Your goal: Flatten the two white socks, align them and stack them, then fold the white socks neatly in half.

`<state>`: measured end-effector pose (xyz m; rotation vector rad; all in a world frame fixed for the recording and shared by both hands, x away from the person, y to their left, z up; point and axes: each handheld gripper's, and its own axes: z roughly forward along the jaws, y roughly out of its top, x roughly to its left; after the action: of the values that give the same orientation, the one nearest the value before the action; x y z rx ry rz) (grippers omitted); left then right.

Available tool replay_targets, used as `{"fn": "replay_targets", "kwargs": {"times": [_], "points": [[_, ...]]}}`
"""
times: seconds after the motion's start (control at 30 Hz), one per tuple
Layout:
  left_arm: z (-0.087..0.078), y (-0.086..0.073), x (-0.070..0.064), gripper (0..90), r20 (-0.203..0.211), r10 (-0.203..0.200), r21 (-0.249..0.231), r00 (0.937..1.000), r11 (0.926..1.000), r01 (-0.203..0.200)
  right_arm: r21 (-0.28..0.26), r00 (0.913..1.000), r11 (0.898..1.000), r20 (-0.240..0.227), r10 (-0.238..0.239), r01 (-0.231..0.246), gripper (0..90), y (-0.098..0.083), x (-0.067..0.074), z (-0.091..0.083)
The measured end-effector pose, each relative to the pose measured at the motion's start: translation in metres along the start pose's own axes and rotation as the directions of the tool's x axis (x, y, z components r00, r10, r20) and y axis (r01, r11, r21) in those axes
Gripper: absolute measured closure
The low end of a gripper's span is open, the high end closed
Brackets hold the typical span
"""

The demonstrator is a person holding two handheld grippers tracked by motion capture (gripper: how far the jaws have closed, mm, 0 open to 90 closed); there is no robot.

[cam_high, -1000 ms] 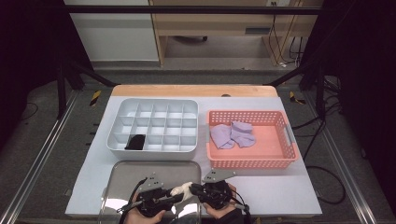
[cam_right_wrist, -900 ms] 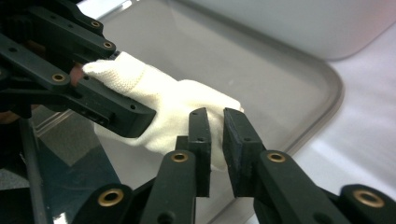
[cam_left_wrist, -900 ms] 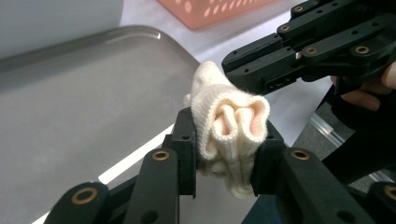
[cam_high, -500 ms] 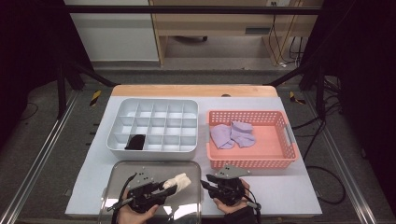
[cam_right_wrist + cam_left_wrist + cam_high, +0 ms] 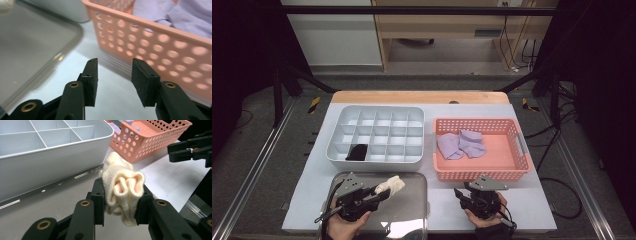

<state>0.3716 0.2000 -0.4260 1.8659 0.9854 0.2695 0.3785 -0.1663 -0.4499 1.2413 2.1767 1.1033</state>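
My right gripper has just let go: its jaws have been opening, nothing between them now, and it has pulled away from the left one toward the front right of the table, just short of the pink basket. Earlier both grippers met over the roll; now the left gripper has it alone. So the handover looks done, and the next job is probably dropping it in a compartment of the white organizer.

The cream sock roll is clamped between my left jaws, lifted over the metal tray at the table's front edge, near the organizer's front wall. It's knit, ribbed, folded in on itself w/ a pinkish inside at the open end, bulging out both sides of the pads. One dark item sits in the organizer's front left corner; two lilac socks lie in the basket.
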Motion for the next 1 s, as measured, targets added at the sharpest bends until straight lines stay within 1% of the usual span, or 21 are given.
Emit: {"fn": "replay_targets", "kwargs": {"times": [0.07, 0.1, 0.13, 0.17, 0.27, 0.3, 0.33, 0.43, 0.47, 0.5, 0.53, 0.63, 0.67, 0.7, 0.77, 0.83, 0.87, 0.9, 0.93, 0.97, 1.0], "points": [[-0.002, 0.001, 0.002, 66.3, -0.001, 0.005, -0.007, 1.0, 1.0, -0.005, 0.007, 0.9998, 1.0, 0.015, 0.013, -0.013, 56.1, -0.002, -0.003, -0.001], [-0.002, 0.001, 0.002, 66.3, -0.001, 0.005, -0.007, 1.0, 1.0, -0.005, 0.009, 0.9997, 1.0, 0.02, 0.013, -0.013, 56.1, -0.002, -0.005, -0.002], [-0.003, 0.002, 0.005, 66.2, -0.002, 0.004, -0.014, 1.0, 0.9999, -0.004, 0.011, 0.9996, 1.0, 0.024, 0.016, -0.016, 56.0, -0.003, -0.006, -0.002], [-0.003, 0.002, 0.005, 66.2, -0.002, 0.004, -0.014, 1.0, 0.9999, -0.004, 0.011, 0.9997, 1.0, 0.025, 0.008, -0.008, 56.0, -0.003, -0.007, -0.002], [-0.008, 0.005, 0.011, 66.2, -0.022, -0.004, -0.026, 0.9998, 0.9996, 0.003, 0.018, 0.9994, 1.0, 0.034, 0.011, -0.012, 54.5, -0.005, -0.009, -0.003], [-0.008, 0.005, 0.011, 66.2, -0.022, -0.004, -0.026, 0.9998, 0.9996, 0.003, 0.016, 0.9993, 1.0, 0.033, 0.016, -0.017, 54.2, -0.005, -0.01, -0.003], [-0.011, 0.008, 0.014, 66.2, -0.034, -0.006, -0.039, 0.9994, 0.9992, 0.005, 0.015, 0.9992, 1.0, 0.038, 0.012, -0.013, 53.7, -0.006, -0.012, -0.003], [-0.014, 0.011, 0.017, 66.2, -0.046, -0.003, -0.038, 0.9989, 0.9993, 0.001, 0.017, 0.9988, 1.0, 0.044, 0.02, -0.021, 52.9, -0.007, -0.014, -0.005], [-0.016, 0.014, 0.021, 66.2, -0.057, -0.004, -0.048, 0.9984, 0.9989, 0.002, 0.018, 0.9988, 1.0, 0.045, 0.022, -0.023, 52.4, -0.008, -0.015, -0.006], [-0.016, 0.014, 0.021, 66.2, -0.057, -0.004, -0.048, 0.9984, 0.9989, 0.002, 0.018, 0.9988, 1.0, 0.045, 0.022, -0.023, 52.4, -0.008, -0.015, -0.006], [-0.019, 0.017, 0.024, 66.2, -0.06, -0.01, -0.05, 0.9981, 0.9987, 0.006, 0.018, 0.9987, 1.0, 0.047, 0.021, -0.022, 52.3, -0.008, -0.016, -0.006], [-0.023, 0.024, 0.03, 66.2, -0.07, -0.022, -0.07, 0.9973, 0.9974, 0.017, 0.013, 0.9984, 1.0, 0.05, 0.028, -0.028, 51.5, -0.009, -0.018, -0.008], [-0.025, 0.029, 0.032, 66.2, -0.077, -0.022, -0.078, 0.9968, 0.9968, 0.016, 0.014, 0.9983, 0.999, 0.049, 0.033, -0.034, 51.2, -0.009, -0.018, -0.009], [-0.025, 0.029, 0.032, 66.2, -0.077, -0.022, -0.078, 0.9968, 0.9968, 0.016, 0.014, 0.9983, 0.999, 0.049, 0.033, -0.034, 51.2, -0.009, -0.018, -0.009], [-0.027, 0.037, 0.037, 66.2, -0.08, -0.018, -0.082, 0.9966, 0.9966, 0.012, 0.017, 0.9981, 0.999, 0.054, 0.03, -0.031, 50.9, -0.01, -0.019, -0.007], [-0.026, 0.04, 0.038, 66.1, -0.078, -0.015, -0.08, 0.9968, 0.9967, 0.009, 0.02, 0.998, 0.999, 0.056, 0.03, -0.031, 50.8, -0.01, -0.019, -0.007], [-0.025, 0.044, 0.041, 66.2, -0.076, -0.018, -0.084, 0.9969, 0.9964, 0.012, 0.021, 0.998, 0.999, 0.055, 0.03, -0.032, 50.8, -0.01, -0.019, -0.007], [-0.025, 0.044, 0.041, 66.2, -0.076, -0.018, -0.084, 0.9969, 0.9964, 0.012, 0.021, 0.998, 0.999, 0.055, 0.031, -0.032, 50.8, -0.01, -0.019, -0.007], [-0.024, 0.049, 0.043, 66.2, -0.08, -0.018, -0.086, 0.9966, 0.9963, 0.011, 0.021, 0.998, 0.999, 0.054, 0.032, -0.033, 50.8, -0.01, -0.019, -0.007], [-0.024, 0.049, 0.043, 66.2, -0.08, -0.018, -0.086, 0.9966, 0.9963, 0.011, 0.02, 0.9981, 0.999, 0.054, 0.029, -0.031, 50.8, -0.01, -0.019, -0.006], [-0.022, 0.053, 0.045, 66.2, -0.082, -0.016, -0.083, 0.9965, 0.9965, 0.009, 0.021, 0.9981, 0.999, 0.054, 0.031, -0.032, 50.8, -0.011, -0.019, -0.007]]}}
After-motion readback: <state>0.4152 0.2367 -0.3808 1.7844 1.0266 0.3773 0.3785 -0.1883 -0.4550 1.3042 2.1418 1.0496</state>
